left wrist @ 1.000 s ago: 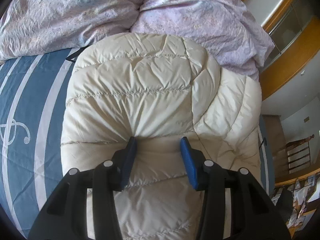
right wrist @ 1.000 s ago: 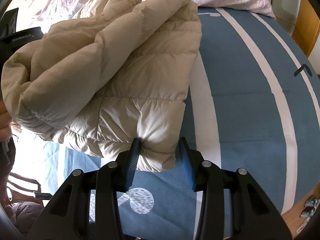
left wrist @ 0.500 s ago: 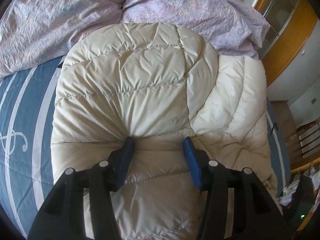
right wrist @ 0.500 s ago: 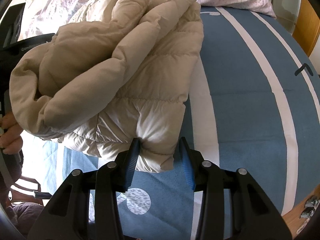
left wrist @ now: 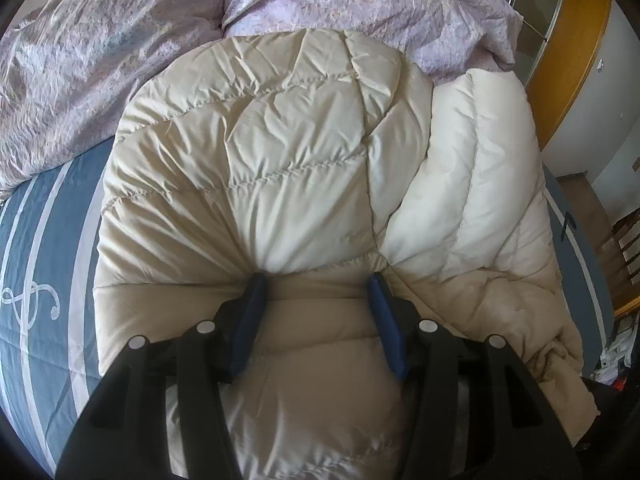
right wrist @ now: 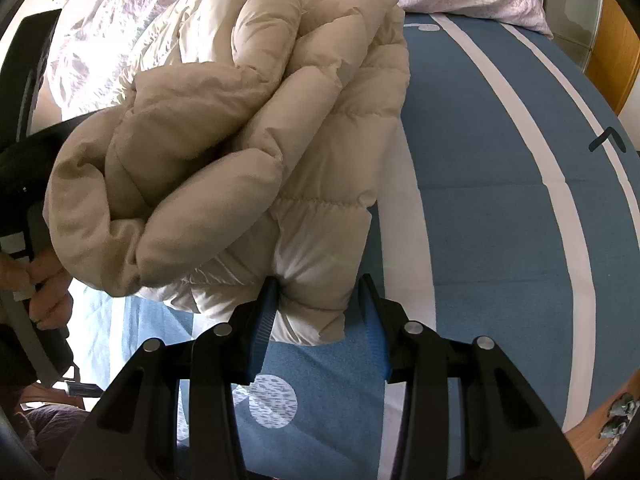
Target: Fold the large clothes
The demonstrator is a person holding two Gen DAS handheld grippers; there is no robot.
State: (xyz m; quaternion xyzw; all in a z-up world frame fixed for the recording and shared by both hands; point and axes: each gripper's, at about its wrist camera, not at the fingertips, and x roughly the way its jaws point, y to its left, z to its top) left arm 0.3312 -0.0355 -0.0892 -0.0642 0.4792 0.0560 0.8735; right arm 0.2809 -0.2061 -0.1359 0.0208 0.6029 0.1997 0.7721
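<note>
A cream quilted puffer jacket (left wrist: pixel 280 152) lies on the blue striped bedspread (left wrist: pixel 40 248). My left gripper (left wrist: pixel 316 284) is shut on a thick fold of the jacket and holds it up, so the bunched fabric fills the view. In the right wrist view the jacket (right wrist: pixel 224 152) hangs as a rolled bundle above the bed. My right gripper (right wrist: pixel 316 292) is shut on its lower corner, with the blue fingers (right wrist: pixel 266 312) pressed into the padding. The left gripper's black body and the hand holding it show at the left edge (right wrist: pixel 24 184).
A crumpled lilac duvet (left wrist: pixel 120 40) lies along the head of the bed, just behind the jacket. Blue bedspread with white stripes (right wrist: pixel 520 200) stretches to the right of the jacket. Wooden furniture (left wrist: pixel 576 52) and a chair (left wrist: pixel 624 248) stand beyond the bed's right edge.
The left gripper has carried its fold of jacket forward toward the lilac duvet. In the right wrist view the bundle has rolled over and dropped lower. Both grips are unchanged.
</note>
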